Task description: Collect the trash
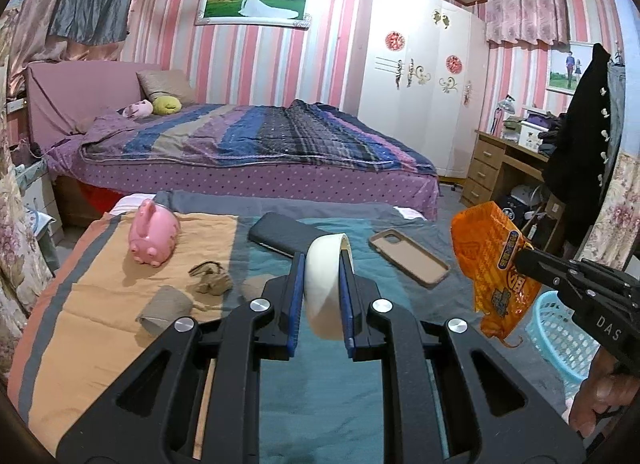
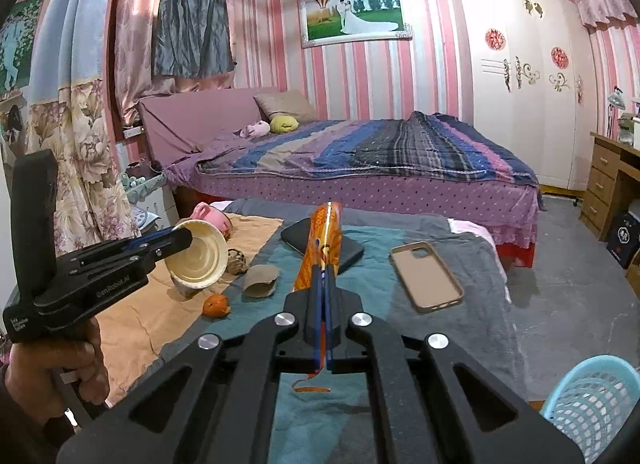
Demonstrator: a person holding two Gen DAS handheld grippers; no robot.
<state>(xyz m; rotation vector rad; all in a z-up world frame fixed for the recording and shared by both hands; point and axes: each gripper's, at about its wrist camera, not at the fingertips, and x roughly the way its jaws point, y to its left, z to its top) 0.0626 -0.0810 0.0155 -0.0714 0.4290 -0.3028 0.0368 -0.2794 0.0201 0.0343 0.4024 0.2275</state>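
My left gripper is shut on a cream paper cup, held on its side above the cloth-covered table; the cup's open mouth shows in the right wrist view. My right gripper is shut on an orange snack wrapper, held up above the table's right part; the wrapper also shows in the left wrist view. On the table lie a cardboard tube, a crumpled brown paper wad and an orange peel.
A light blue basket stands on the floor at the table's right. On the table are a pink piggy bank, a dark wallet and a phone case. A bed lies behind.
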